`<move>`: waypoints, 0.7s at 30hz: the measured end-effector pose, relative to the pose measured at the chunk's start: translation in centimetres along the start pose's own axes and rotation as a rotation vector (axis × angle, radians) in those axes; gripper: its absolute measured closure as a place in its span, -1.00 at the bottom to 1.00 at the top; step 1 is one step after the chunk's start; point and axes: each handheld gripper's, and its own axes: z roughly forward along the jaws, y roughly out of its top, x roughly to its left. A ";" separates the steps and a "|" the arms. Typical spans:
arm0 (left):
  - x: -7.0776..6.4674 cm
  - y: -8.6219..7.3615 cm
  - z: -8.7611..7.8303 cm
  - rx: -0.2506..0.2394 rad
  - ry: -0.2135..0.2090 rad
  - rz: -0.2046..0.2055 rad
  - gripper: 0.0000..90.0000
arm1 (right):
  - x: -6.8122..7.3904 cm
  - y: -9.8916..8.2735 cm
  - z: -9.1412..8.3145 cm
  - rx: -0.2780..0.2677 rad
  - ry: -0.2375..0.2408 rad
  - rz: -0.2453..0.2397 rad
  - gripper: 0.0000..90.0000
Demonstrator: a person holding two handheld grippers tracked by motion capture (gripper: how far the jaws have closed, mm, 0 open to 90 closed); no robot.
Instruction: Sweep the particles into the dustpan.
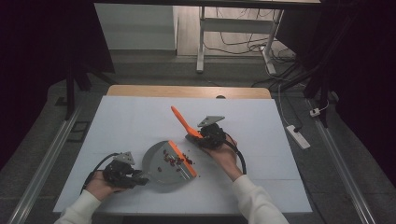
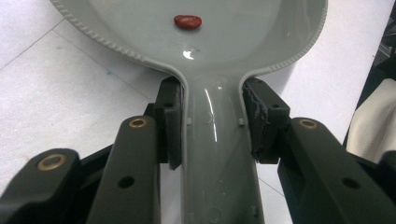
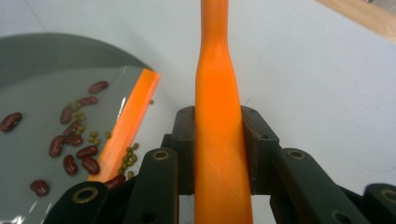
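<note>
We see the left gripper point(image 1: 140, 178) clamped on the handle of the grey dustpan point(image 1: 161, 161), which lies flat on the white table point(image 1: 130, 121) — red beans point(image 3: 77, 151) and small green beans point(image 3: 128, 156) gathered by its orange lip point(image 3: 126, 126). The right gripper point(image 1: 194, 138) pinches the orange brush handle point(image 3: 218, 116) just beside that lip.

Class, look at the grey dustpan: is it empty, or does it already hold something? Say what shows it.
Not empty. The dustpan holds red beans and small green beans near its orange lip; a few green ones lie just outside the lip.
</note>
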 end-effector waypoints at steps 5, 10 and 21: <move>0.0 0.0 0.0 0.001 0.000 0.000 0.37 | 0.5 0.0 0.4 0.010 0.010 -0.012 0.55; 0.0 0.0 0.0 0.003 0.001 0.000 0.37 | 1.3 0.1 0.5 0.017 0.021 -0.030 0.55; 0.0 0.0 0.0 0.004 0.000 0.000 0.37 | 4.0 1.0 0.4 -0.033 0.207 0.007 0.55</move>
